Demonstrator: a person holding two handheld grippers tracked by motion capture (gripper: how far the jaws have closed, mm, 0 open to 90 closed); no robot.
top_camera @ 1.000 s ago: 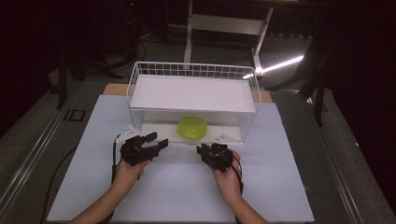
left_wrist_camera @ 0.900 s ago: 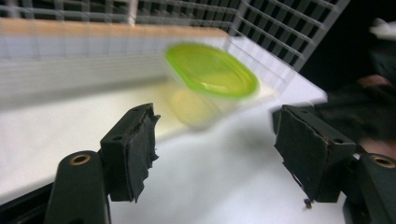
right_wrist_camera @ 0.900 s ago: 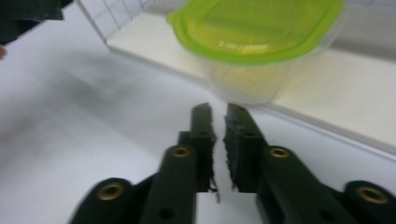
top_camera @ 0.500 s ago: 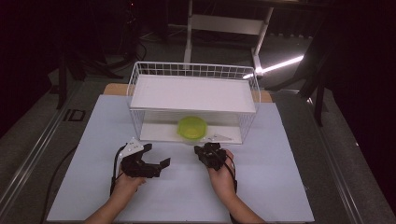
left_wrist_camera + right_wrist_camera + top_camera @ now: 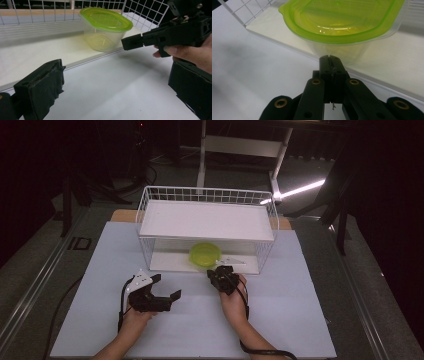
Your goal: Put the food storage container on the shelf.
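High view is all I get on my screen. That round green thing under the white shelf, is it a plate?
Observer: No. The left gripper view shows a clear tub with a green lid on it.
Operator: Is the right gripper grabbing it?
Observer: No. In the right gripper view, the right gripper is shut on nothing, its tip just in front of the tub's wall.
Operator: And the left one?
Observer: The left gripper has just been opening its jaws. They stand wide apart, with just the table between them.
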